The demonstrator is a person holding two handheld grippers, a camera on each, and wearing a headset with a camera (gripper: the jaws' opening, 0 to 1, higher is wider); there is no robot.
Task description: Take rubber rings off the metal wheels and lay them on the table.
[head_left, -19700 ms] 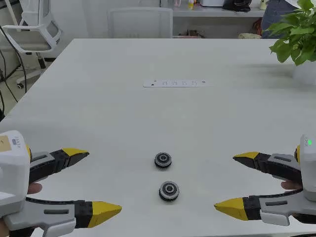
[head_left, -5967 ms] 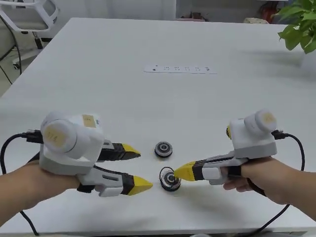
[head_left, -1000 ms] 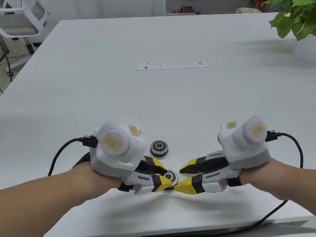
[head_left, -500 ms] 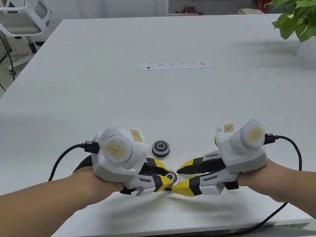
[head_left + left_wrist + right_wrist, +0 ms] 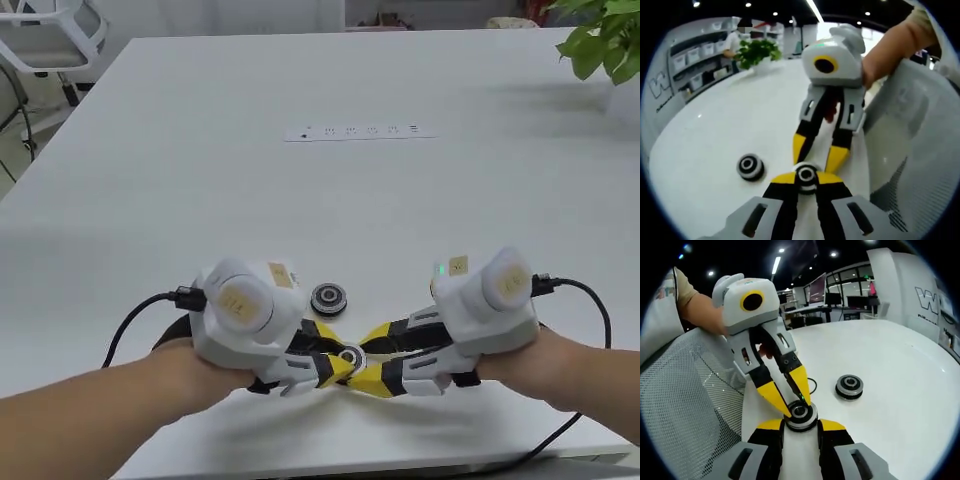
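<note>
Ring removal on near wheel (image 5: 349, 357): left gripper (image 5: 335, 367) and right gripper (image 5: 368, 371) both clamp it, rubber ring (image 5: 801, 424) apparently seated. Next: steady the wheel, peel the ring off.

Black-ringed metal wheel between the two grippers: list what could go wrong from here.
1. The left gripper and right gripper both pinch one small black-ringed metal wheel; their crowded yellow tips may clash, or the wheel may squirt free.
2. If it shoots out, it could hit the second black-ringed wheel close by, or roll off the white table at its near edge.
</note>
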